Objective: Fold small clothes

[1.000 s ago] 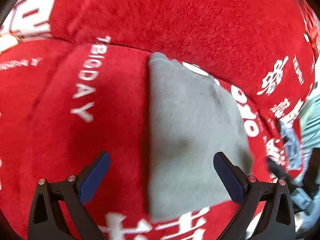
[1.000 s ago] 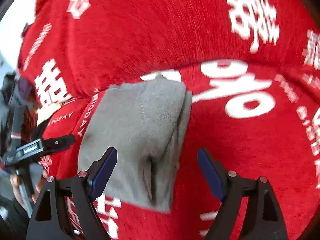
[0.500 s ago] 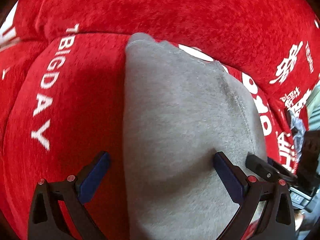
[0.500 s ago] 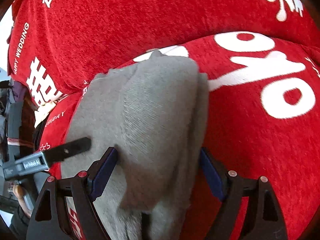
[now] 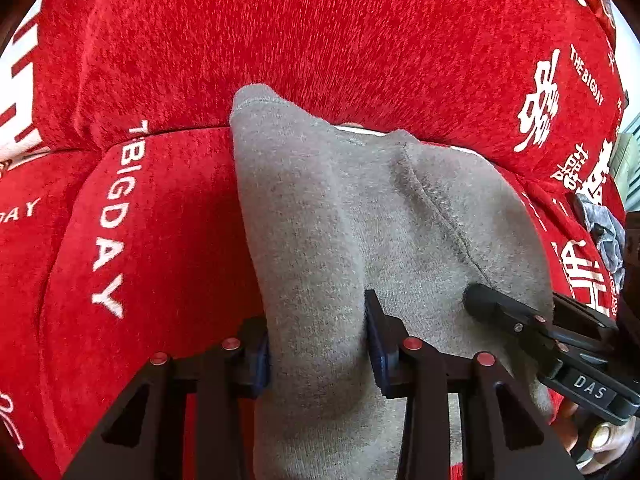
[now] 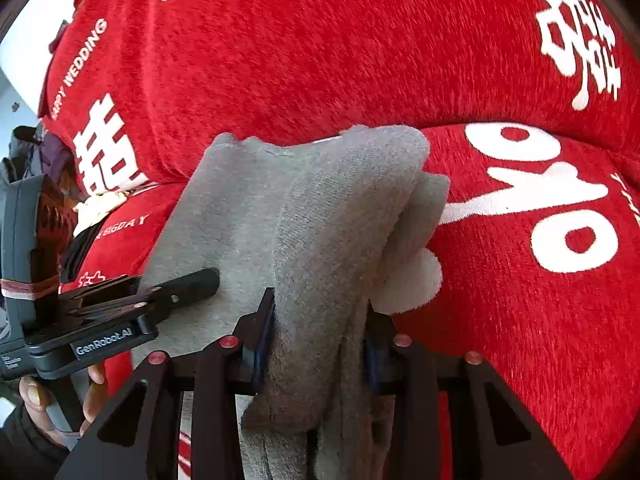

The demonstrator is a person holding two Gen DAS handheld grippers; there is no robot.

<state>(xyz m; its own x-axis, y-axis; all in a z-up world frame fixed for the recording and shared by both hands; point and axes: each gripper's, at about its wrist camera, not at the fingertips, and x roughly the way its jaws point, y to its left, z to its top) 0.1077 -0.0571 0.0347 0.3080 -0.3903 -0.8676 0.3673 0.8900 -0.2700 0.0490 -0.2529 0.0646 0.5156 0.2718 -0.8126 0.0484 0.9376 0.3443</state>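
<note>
A small grey fleece garment (image 5: 360, 216) lies on a red sofa cover; it also shows in the right wrist view (image 6: 288, 216). My left gripper (image 5: 316, 344) is shut on the garment's near left edge, with cloth bunched between the blue pads. My right gripper (image 6: 318, 336) is shut on its near right edge, where several layers and a white lining patch (image 6: 408, 284) show. Each gripper shows in the other's view: the right one (image 5: 552, 344) and the left one (image 6: 120, 308).
The red plush cover (image 5: 160, 240) with white lettering spans seat and backrest (image 5: 320, 32). A grey crumpled cloth (image 5: 604, 236) lies at the far right edge. Dark clothes (image 6: 44, 152) lie at the sofa's left end.
Both grippers moved in onto the garment's near edge and shut on it. The cloth now bunches up between the jaws of each.
</note>
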